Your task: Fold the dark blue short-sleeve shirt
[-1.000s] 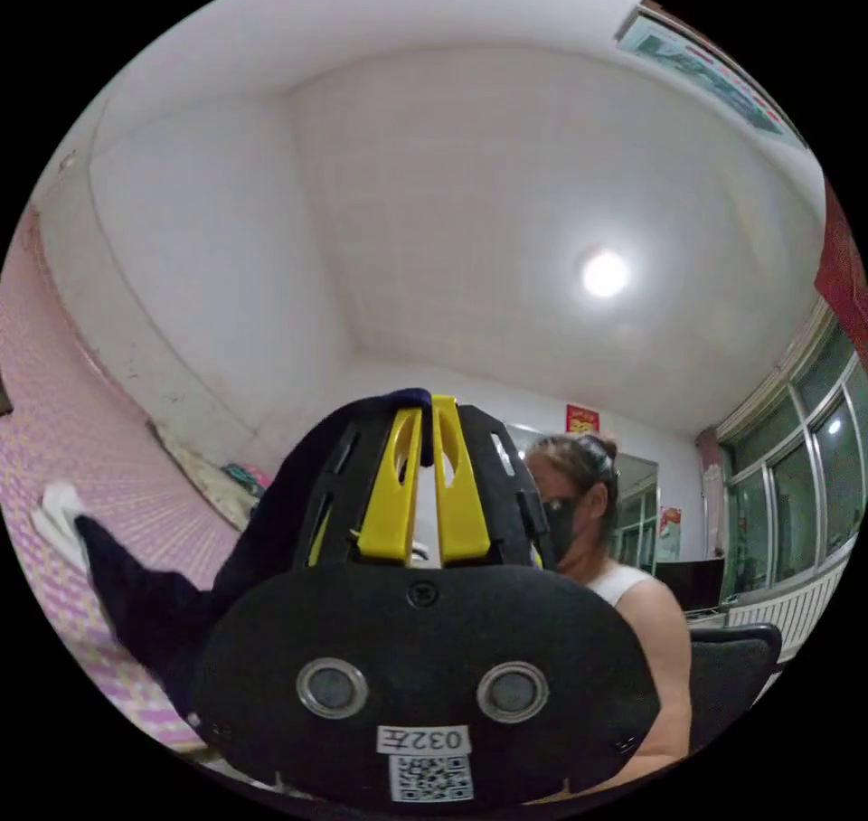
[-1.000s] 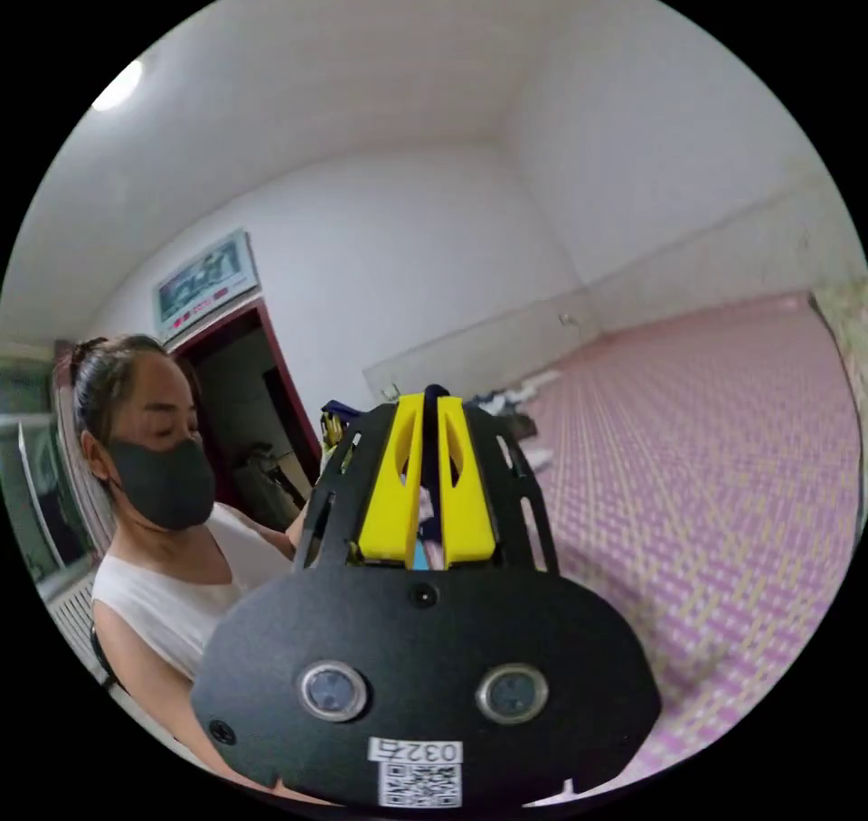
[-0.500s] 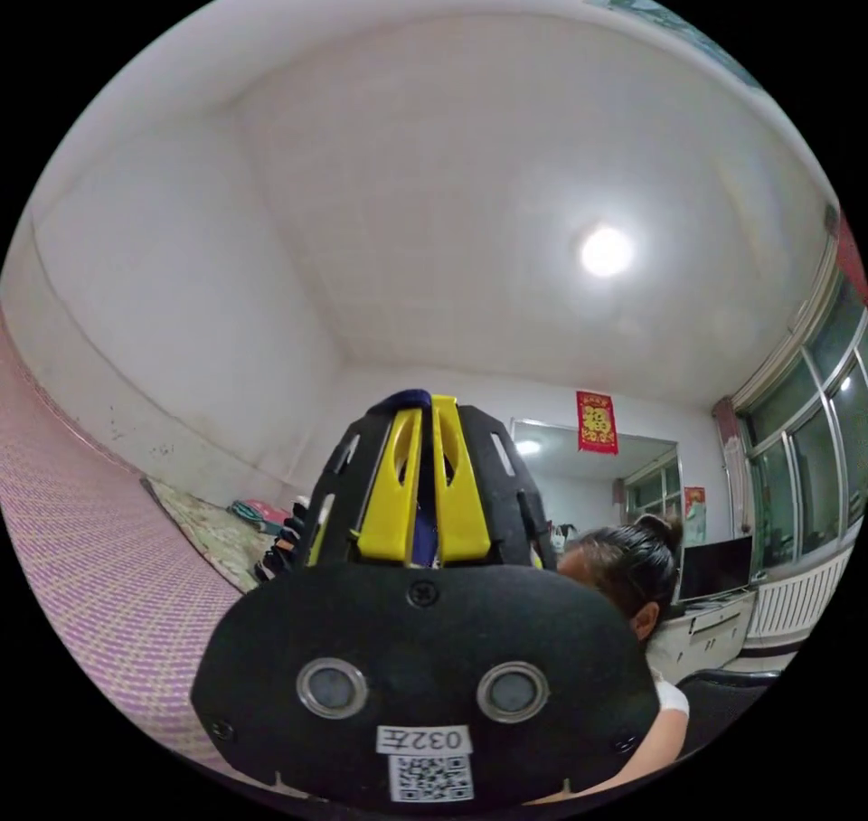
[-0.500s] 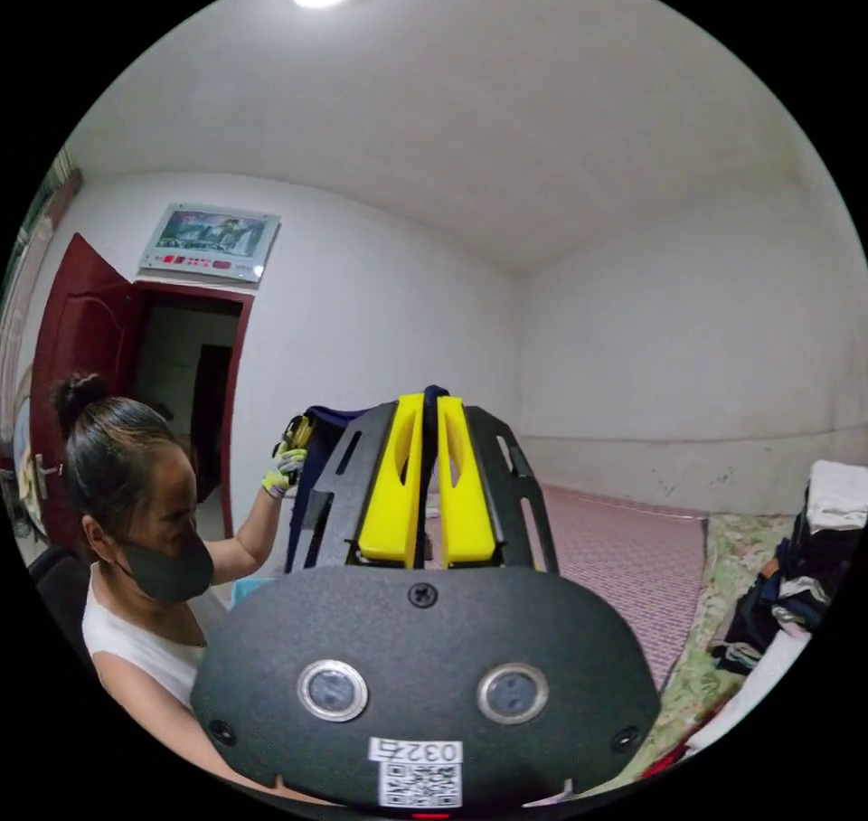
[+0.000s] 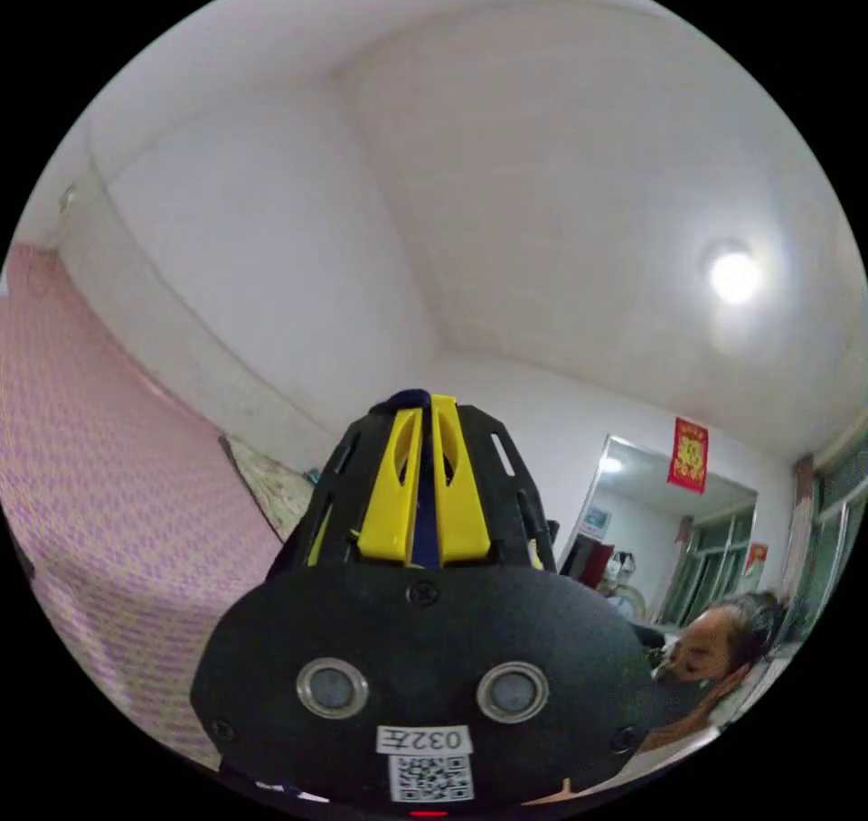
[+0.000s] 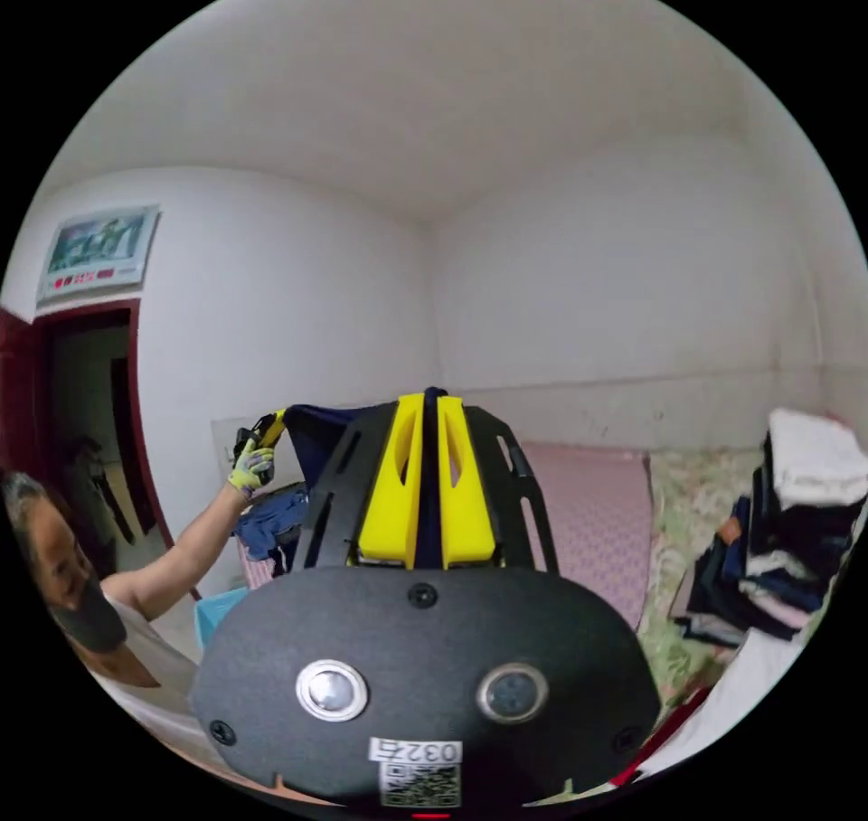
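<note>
my left gripper [image 5: 422,486] and right gripper [image 6: 425,482] each pinch the dark blue shirt [image 6: 312,428], held aloft mid-frame; no fold made yet, i judge.

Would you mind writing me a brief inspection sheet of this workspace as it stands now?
Surface: pink patterned mat, bare where visible.
Job's things: dark blue shirt held up in the air, stretched between both grippers.
Clutter: stack of folded clothes at the mat's edge; blue cloth in a heap below the gloved hand.
Grippers: left gripper shut on shirt; right gripper shut on shirt.
Cables: nothing seen.
Surroundings: white walls, ceiling lamp, mirror, doorway, framed picture.
</note>
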